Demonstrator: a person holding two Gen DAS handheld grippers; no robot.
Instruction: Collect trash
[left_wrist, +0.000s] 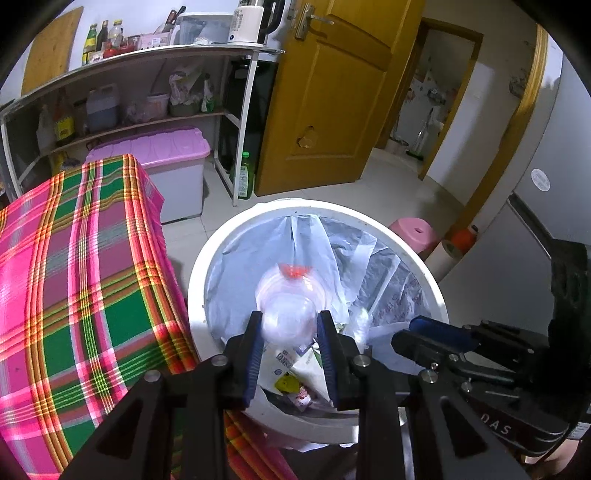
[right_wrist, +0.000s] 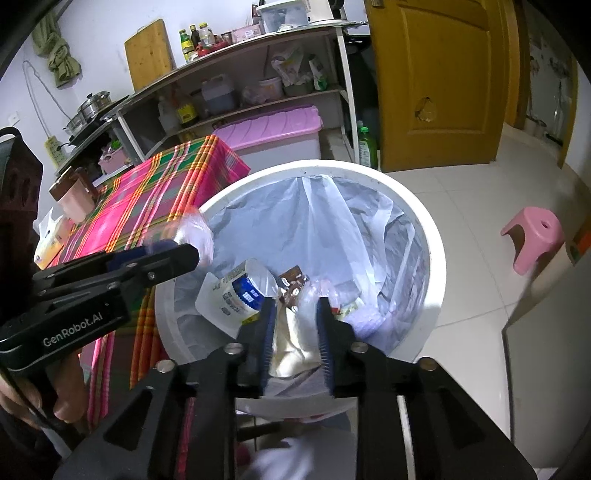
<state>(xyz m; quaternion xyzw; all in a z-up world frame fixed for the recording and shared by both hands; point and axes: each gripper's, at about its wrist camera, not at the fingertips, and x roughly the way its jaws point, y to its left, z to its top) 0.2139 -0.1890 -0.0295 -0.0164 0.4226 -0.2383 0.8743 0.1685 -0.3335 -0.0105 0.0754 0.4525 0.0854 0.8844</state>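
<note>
A white trash bin (left_wrist: 197, 280) (right_wrist: 258, 181) lined with a pale plastic bag (left_wrist: 314, 240) stands on the floor beside the table. My left gripper (left_wrist: 290, 325) hangs over its mouth, shut on a clear plastic cup (left_wrist: 288, 295) with a red scrap at its far rim. The right wrist view shows this gripper (right_wrist: 173, 254) and the cup (right_wrist: 201, 236) at the bin's left rim. My right gripper (right_wrist: 295, 306) is open above the bin's near side, nothing pressed between its pads. Below it lie a milk pouch (right_wrist: 229, 299), a cream wrapper (right_wrist: 291, 350) and crumpled plastic.
A table with a pink and green plaid cloth (left_wrist: 74, 277) (right_wrist: 166, 192) touches the bin's left side. A pink stool (right_wrist: 532, 236) sits on the tiled floor to the right. Behind are a purple-lidded box (left_wrist: 159, 147), a green bottle (left_wrist: 245, 177), shelves and a yellow door (left_wrist: 325, 110).
</note>
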